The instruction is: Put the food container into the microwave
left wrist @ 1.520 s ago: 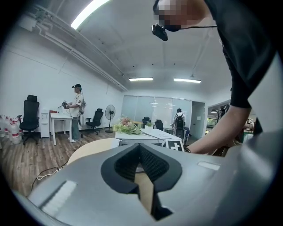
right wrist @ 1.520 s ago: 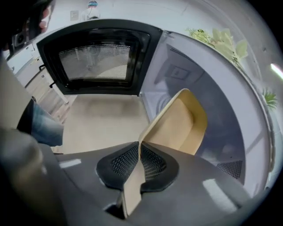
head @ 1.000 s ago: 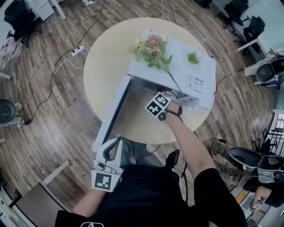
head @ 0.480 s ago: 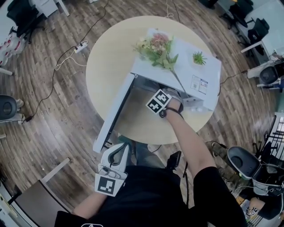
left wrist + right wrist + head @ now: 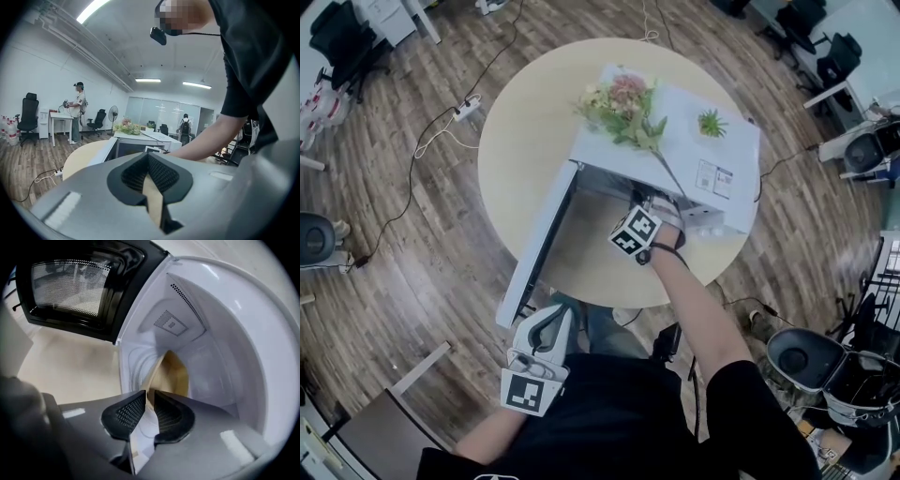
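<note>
Left tool (image 5: 148, 157) held low by the torso, jaws together, empty; right arm (image 5: 689, 300) stretched forward; right tool (image 5: 150, 395) jaws nipped on the container (image 5: 171, 373) rim.

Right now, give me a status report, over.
Left gripper shut, empty. Right gripper shut on food container, inside microwave. Door wide open, nothing blocking.

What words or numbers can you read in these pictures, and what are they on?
Label on top of the microwave: print too small to read.
Cubes on the left gripper and right gripper: only black-and-white square patterns, no letters or numbers.
Nothing else shows readable text.
</note>
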Demonstrator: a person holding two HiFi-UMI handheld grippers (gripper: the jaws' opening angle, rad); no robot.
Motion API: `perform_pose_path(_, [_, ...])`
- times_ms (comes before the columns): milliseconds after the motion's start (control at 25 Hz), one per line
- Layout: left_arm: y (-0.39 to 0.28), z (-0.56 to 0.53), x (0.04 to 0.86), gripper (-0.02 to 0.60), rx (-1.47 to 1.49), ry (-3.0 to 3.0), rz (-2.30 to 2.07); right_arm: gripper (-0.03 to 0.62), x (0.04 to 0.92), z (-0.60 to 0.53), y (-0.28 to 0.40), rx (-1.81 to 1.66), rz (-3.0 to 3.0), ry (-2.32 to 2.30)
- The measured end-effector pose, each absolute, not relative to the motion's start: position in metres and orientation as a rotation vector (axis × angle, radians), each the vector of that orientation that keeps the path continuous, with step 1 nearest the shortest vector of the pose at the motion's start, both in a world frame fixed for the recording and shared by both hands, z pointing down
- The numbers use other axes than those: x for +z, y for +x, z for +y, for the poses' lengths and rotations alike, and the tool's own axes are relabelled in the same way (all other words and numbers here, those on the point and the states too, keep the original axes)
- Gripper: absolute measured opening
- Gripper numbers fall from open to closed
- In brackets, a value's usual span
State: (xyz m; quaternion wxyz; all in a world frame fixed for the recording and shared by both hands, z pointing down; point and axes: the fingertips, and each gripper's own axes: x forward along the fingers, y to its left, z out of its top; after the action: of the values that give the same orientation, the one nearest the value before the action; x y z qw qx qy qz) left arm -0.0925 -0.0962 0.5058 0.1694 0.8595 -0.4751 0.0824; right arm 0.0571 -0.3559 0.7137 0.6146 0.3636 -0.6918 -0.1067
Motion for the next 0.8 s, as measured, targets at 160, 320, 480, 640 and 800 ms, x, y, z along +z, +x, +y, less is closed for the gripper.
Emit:
perform_pose_path(160, [-0.088,-0.097,0.506,0.000,0.242,2.455,-1.332,0.043,0.700,-0.340,0.054,-0.296,-1.638,0.883])
perform_pose_path(320, [-0.087,-0.102,0.504,0.000,0.255,2.475,-1.319,0.043,0.686,-0.299,0.055,-0.286,-1.687,0.902])
perform_pose_path(480, [-0.081,-0.115,0.492,0.000,0.231,2.517,-1.314,0.043,0.667,-0.236,0.068,-0.097,-1.803,0.958])
perform_pose_path(640, [-0.069,-0.134,0.474,0.000,0.200,2.579,-1.307,0.041,0.630,-0.179,0.084,0.235,-1.989,1.043])
perform_pose_path(800, [-0.055,-0.151,0.453,0.000,0.171,2.648,-1.292,0.040,0.556,-0.146,0.079,0.529,-2.319,1.149])
